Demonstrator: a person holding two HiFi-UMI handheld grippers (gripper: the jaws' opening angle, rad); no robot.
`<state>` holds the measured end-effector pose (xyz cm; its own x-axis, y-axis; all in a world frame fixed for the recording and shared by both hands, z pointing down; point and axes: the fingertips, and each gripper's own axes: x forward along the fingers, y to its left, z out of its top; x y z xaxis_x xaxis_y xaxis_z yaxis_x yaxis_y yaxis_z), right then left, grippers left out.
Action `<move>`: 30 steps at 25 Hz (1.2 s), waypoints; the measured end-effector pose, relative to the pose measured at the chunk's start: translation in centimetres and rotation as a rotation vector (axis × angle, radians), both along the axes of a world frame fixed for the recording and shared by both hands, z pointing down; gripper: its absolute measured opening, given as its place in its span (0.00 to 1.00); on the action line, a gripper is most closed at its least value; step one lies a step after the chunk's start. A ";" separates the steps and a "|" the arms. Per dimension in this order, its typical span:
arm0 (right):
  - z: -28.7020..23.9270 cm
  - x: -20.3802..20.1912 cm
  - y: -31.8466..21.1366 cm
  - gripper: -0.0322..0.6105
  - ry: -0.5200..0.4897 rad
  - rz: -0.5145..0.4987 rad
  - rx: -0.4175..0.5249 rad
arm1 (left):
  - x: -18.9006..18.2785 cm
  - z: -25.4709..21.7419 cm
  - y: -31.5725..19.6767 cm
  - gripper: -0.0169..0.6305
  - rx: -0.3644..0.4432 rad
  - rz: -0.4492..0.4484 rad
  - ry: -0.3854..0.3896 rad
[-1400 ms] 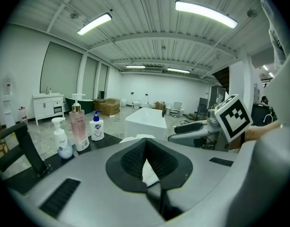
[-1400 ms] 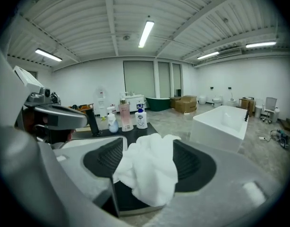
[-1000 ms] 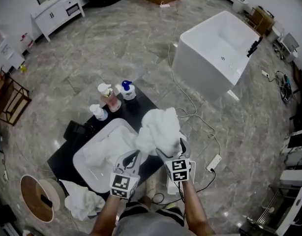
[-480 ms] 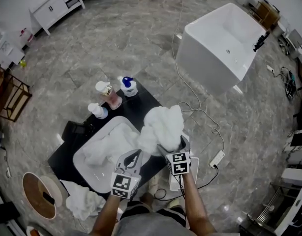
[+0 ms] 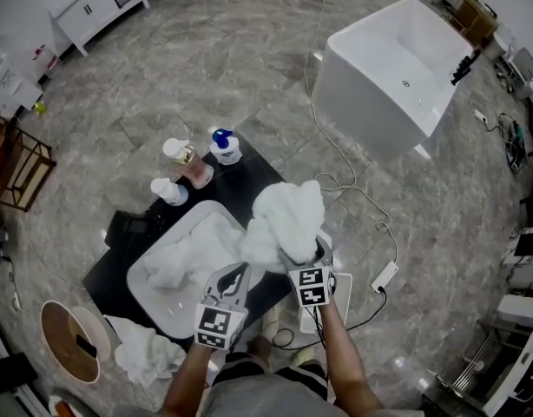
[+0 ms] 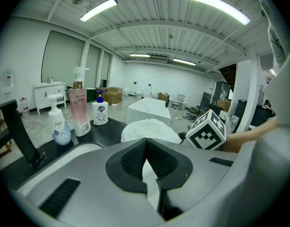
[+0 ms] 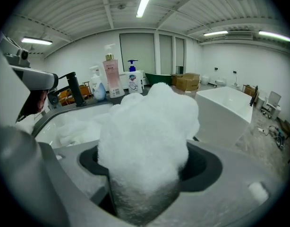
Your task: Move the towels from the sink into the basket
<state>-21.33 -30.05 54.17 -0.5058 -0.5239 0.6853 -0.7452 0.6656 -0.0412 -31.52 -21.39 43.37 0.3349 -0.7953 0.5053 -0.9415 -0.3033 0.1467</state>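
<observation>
White floor towel (image 5: 143, 354) lies beside the basket (image 5: 51, 363) at your far left. A sink towel (image 5: 193, 254) fills the sink (image 5: 149, 307). Your left gripper (image 5: 241, 270) has its jaws together. Your right gripper (image 5: 303, 254), jaws just closing, clamps a bunched towel (image 5: 288, 220).

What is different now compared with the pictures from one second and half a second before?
The right tongs have sunk a little with the white towel bunched between them, and they have just been closing on it. Nothing was let go. The left tongs stayed closed; the towel in the sink and the bottles kept their places.
</observation>
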 end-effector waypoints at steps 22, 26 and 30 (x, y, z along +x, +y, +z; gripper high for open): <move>-7.5 3.0 0.1 0.35 -0.119 0.076 0.080 | 2.4 -4.6 0.7 0.04 0.090 0.033 -0.056; -11.1 6.0 1.1 0.33 -0.135 0.111 0.154 | 4.8 -6.3 1.0 0.04 0.139 0.072 -0.057; -14.6 9.8 2.6 0.33 -0.137 0.160 0.215 | 7.6 -8.4 1.4 0.04 0.188 0.115 -0.047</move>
<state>-11.52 -27.47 39.60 -0.4856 -0.7299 0.4811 -0.8383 0.5448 -0.0197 -23.88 -20.01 34.94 0.4081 -0.8350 0.3691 -0.9038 -0.4265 0.0344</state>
